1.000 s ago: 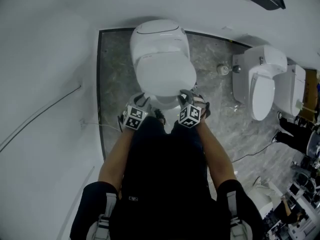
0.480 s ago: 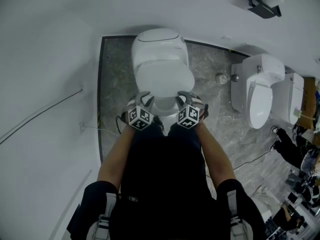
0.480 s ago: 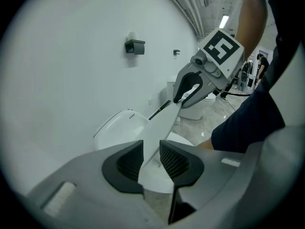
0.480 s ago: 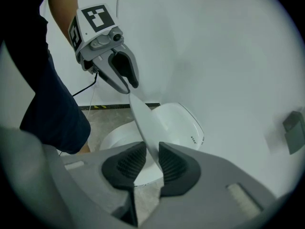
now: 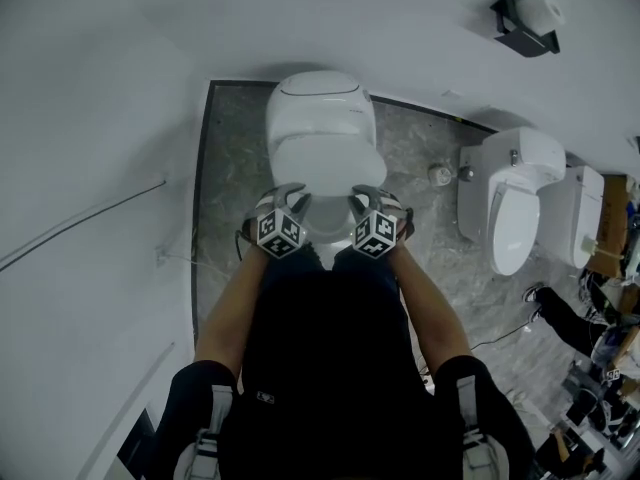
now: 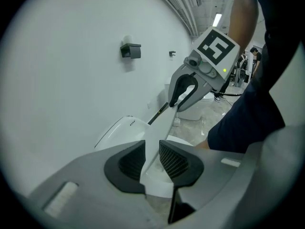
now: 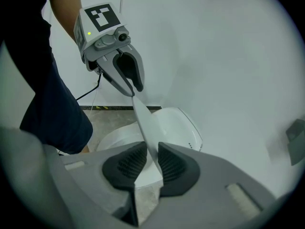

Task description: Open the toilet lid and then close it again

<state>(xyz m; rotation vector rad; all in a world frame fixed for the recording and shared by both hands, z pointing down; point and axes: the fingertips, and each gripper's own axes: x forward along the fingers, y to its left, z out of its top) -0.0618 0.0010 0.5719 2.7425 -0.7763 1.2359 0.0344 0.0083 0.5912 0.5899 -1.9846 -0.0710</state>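
A white toilet [image 5: 318, 103] stands on the grey stone floor, its lid [image 5: 325, 158] raised at the front off the bowl. My left gripper [image 5: 290, 196] holds the lid's front edge at the left and my right gripper [image 5: 365, 198] holds it at the right. In the left gripper view the thin lid edge [image 6: 159, 128] runs between my left gripper's [image 6: 151, 159] dark pads, which press on it. In the right gripper view the lid [image 7: 145, 123] sits between the right gripper's [image 7: 152, 163] pads, whose jaws are closing on it. The open seat ring [image 7: 116, 137] shows below.
White walls close in at the back and left. Two more toilets [image 5: 510, 198] stand to the right, with a small floor fitting [image 5: 440, 175] between. A paper holder [image 5: 525, 23] hangs on the back wall. A thin cable [image 5: 195, 256] lies by the floor's left edge.
Both grippers have risen with the lid's front edge, so the lid stands more tilted up from the bowl. The left gripper has rolled.
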